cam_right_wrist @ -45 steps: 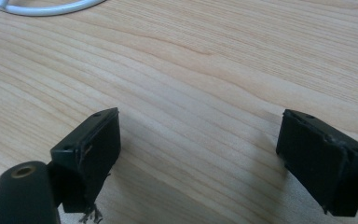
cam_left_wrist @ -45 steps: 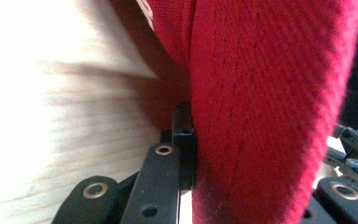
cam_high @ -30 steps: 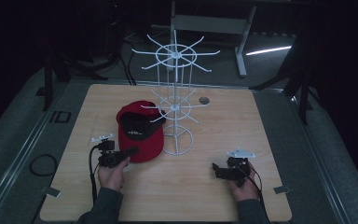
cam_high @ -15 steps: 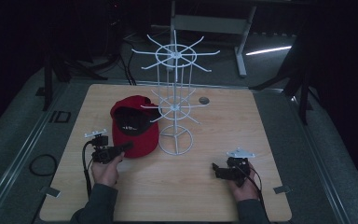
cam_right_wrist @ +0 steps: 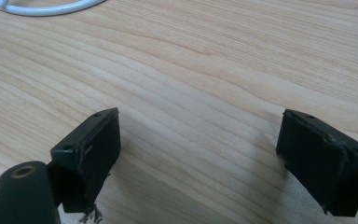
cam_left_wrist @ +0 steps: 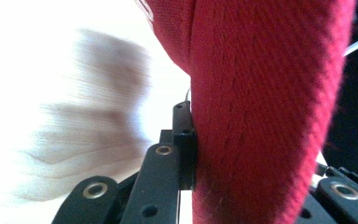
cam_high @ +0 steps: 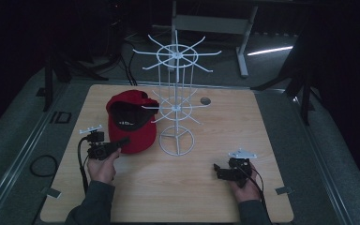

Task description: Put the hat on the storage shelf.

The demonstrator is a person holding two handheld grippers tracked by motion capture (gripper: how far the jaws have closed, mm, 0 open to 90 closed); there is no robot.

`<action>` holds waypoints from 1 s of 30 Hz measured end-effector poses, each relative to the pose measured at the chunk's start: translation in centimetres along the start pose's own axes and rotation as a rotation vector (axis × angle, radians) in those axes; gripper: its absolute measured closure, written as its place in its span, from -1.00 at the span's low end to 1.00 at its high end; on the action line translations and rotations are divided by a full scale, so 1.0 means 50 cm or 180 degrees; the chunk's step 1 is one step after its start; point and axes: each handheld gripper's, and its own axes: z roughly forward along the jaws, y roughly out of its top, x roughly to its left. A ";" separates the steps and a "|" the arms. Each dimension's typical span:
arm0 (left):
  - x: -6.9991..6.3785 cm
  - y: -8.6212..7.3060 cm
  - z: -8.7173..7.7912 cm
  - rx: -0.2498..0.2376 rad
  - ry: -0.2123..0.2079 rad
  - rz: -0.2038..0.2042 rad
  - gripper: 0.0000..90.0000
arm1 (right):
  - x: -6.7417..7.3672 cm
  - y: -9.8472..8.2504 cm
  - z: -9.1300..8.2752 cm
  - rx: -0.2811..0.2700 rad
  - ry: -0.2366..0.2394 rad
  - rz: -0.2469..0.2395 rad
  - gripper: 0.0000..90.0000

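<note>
A red cap lies upside down on the wooden table, just left of a white wire display rack. My left gripper is shut on the cap's near edge. In the left gripper view the red fabric is pinched between the black jaws of the left gripper. My right gripper rests low at the table's front right. Its jaws stand open over bare wood, and the right gripper holds nothing.
The rack's base ring sits on the table middle, its wire arms spreading above the cap. A small dark round object lies behind the rack. Dark stands and cables surround the table.
My left gripper has moved left and slightly up, drawing the cap's edge with it away from the rack. The right gripper has stayed put.
</note>
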 end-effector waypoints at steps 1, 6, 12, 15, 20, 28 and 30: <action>0.000 0.002 -0.001 -0.0001 0.0006 0.0022 0.87 | 0.000 0.000 0.000 0.0000 0.0000 0.0000 -0.70; -0.001 0.006 -0.005 -0.0041 0.0003 0.0025 0.87 | 0.000 0.000 0.000 -0.0001 0.0000 -0.0001 -0.70; -0.003 0.010 -0.012 -0.0065 0.0009 0.0038 0.87 | 0.000 0.000 0.000 -0.0001 0.0000 -0.0003 -0.70; -0.006 0.012 -0.015 -0.0083 0.0009 0.0048 0.87 | 0.000 0.000 0.000 -0.0003 -0.0001 -0.0002 -0.70; -0.009 0.016 -0.018 -0.0127 0.0010 0.0048 0.87 | 0.000 0.000 0.000 -0.0002 0.0000 -0.0004 -0.70; -0.014 0.026 -0.026 -0.0192 0.0024 0.0077 0.87 | 0.000 0.000 0.000 -0.0002 0.0000 -0.0003 -0.70; -0.015 0.028 -0.029 -0.0217 0.0030 0.0084 0.87 | 0.000 0.000 0.000 -0.0002 0.0000 -0.0003 -0.70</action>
